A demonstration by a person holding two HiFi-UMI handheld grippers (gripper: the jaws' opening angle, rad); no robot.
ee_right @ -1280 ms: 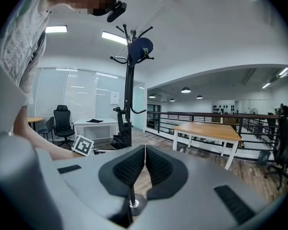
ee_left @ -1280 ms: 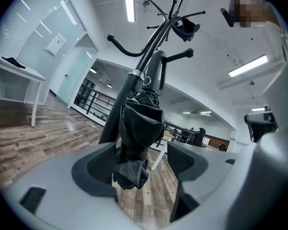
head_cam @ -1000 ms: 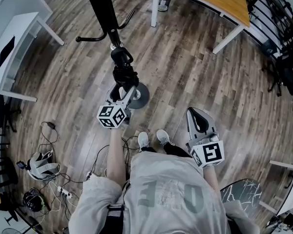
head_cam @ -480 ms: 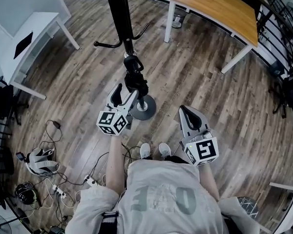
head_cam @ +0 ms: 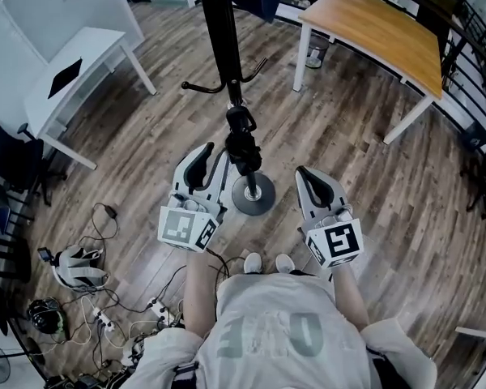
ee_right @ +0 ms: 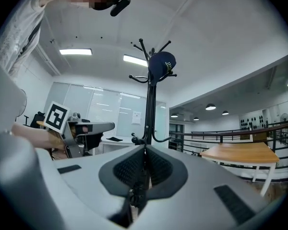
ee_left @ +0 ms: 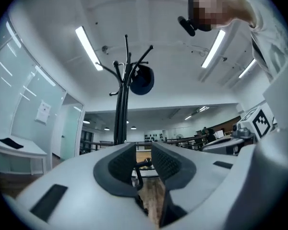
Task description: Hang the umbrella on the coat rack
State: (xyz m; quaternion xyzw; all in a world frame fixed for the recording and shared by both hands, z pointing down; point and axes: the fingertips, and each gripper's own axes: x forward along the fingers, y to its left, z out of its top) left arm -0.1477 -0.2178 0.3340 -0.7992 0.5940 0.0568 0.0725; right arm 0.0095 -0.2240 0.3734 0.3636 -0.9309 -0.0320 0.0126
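Against the rack (head_cam: pixel 221 31) pole, just below the lower hooks (head_cam: pixel 204 87) and above the round base (head_cam: pixel 253 194), the umbrella (head_cam: pixel 243 140) shows as a folded black bundle. It looks to be hanging there already, with its long axis running down along the pole. Which hook carries it I cannot tell.

The left gripper (head_cam: pixel 209 162) is the nearer of the two, and the umbrella lies ahead of it and a little to its right. Its jaws have just been closing and now stand narrow. Nothing is pressed between the pads; only a far hook of the rack shows through the gap. The right gripper (head_cam: pixel 317 186) sits farther off on the umbrella's other side. Its jaws are together on nothing, and the pole stands straight ahead of them.

If the hang holds, the task seems all but done. Any correction would fall most easily to the left gripper, reaching forward and slightly right toward the pole.

As for writing, a dark cap (ee_right: pixel 162 63) on an upper hook bears pale lettering too small to read. The cubes (head_cam: pixel 185 227) carry square black-and-white markers. The shirt (head_cam: pixel 283 331) has large faint letters I cannot make out. A sheet (ee_left: pixel 43 111) on the glass wall is illegible.
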